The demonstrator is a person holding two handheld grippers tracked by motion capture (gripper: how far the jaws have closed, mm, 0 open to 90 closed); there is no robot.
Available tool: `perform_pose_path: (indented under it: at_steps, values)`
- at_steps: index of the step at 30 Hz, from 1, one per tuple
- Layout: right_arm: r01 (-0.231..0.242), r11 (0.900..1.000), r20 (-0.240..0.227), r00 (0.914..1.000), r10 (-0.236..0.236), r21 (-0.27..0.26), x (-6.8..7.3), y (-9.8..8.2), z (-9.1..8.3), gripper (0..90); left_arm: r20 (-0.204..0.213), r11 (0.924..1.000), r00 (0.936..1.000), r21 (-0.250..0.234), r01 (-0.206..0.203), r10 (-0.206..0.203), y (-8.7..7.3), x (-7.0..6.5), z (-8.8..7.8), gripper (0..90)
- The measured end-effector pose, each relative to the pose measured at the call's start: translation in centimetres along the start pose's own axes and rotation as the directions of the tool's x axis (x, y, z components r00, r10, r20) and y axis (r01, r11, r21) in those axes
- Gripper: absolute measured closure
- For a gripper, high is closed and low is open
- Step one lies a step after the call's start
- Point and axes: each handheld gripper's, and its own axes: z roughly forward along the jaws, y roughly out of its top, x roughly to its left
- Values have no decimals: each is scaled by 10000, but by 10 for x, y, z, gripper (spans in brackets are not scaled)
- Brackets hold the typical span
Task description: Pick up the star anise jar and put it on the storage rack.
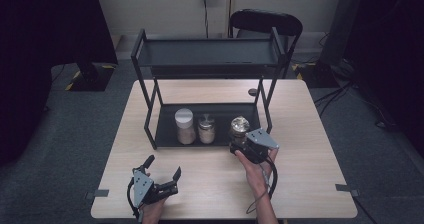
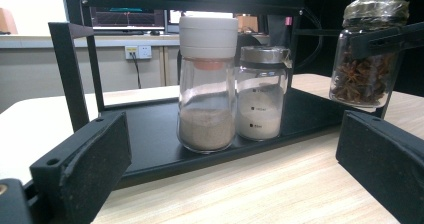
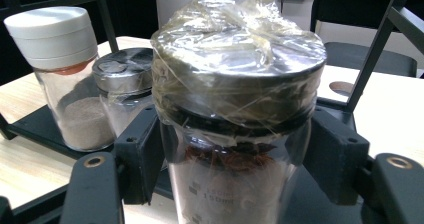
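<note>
The star anise jar (image 3: 235, 109) (lid wrapped in plastic film) sits clamped in the right claw (image 1: 248, 143) at the rack's (image 1: 150, 111) lower shelf, right of two other jars, probably for shelving. The left claw (image 1: 162, 174) waits open near the rack.

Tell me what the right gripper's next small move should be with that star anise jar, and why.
Probably lift the star anise jar a little straight up. The right gripper has its jaws closed against the jar's glass sides just under the plastic-wrapped lid, and the jar is at the right end of the rack's lower tray, apart from the silver-lidded jar beside it. The left gripper is open near the table's front edge.
</note>
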Motion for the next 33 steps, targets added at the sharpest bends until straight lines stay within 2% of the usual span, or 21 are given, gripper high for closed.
perform_pose_path:
  at_steps: [14, 19, 33]
  values:
    - [136, 9998, 81, 9999, -138, 167, 1, 11, 18, 314, 28, 10000, 10000, -16, -16, 16, 0, 0, 0, 4]
    - [290, 9993, 70, 9995, -292, 217, 6, 15, 24, 314, 35, 10000, 10000, -27, -23, 23, 0, 0, 0, 3]
    - [297, 9980, 196, 9993, -309, 560, 8, 14, 44, 314, 72, 10000, 10000, -44, -9, 10, -1, 1, 0, 4]
